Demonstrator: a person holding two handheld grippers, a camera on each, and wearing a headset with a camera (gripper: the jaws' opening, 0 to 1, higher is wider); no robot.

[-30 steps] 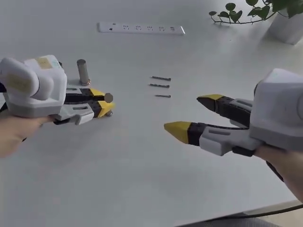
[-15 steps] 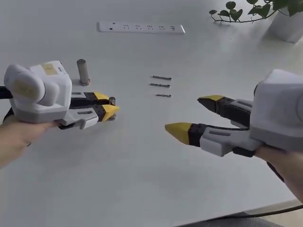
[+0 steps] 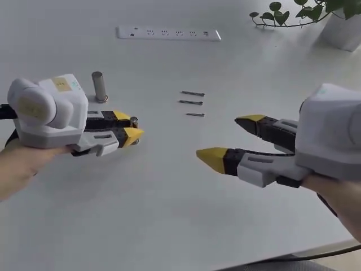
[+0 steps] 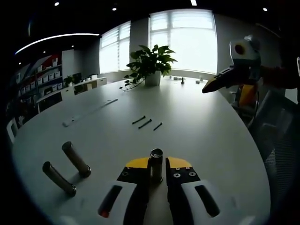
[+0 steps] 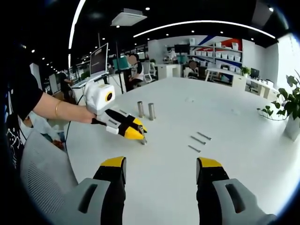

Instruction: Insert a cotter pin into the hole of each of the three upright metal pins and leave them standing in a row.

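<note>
Left hand-held gripper (image 3: pixel 128 125): jaws narrow, clamped on one metal pin (image 3: pixel 133 121). The pin stands upright between the yellow tips, at the left side of the white surface (image 3: pixel 169 192). In the left gripper view the same pin (image 4: pixel 156 164) is pinched at mid height, top end clear of the tips.

There's a yellow sticker (image 3: pixel 59 84) on the left gripper housing, print too small to read.

Two more metal pins (image 4: pixel 77 159) (image 4: pixel 58 178) are upright just left of the jaws, close together. The head view has one of them (image 3: pixel 98 86) behind the gripper body.

Power strip (image 3: pixel 168 34) lies along the far edge, no legible markings.

Centre: three cotter pins (image 3: pixel 193 93) (image 3: pixel 190 102) (image 3: pixel 195 114) lie flat, parallel and stacked front to back, apart from each other and well clear of both grippers. None is in a pin hole.

Right hand-held gripper (image 3: pixel 231 137): jaws wide, nothing between them, hovering above the surface and pointing toward the left one. Its own view confirms the spread tips (image 5: pixel 161 171), with the cotter pins (image 5: pixel 198 140) ahead on the right.

Far right corner: trailing plant (image 3: pixel 293 11) in a white pot (image 3: pixel 341 31).
</note>
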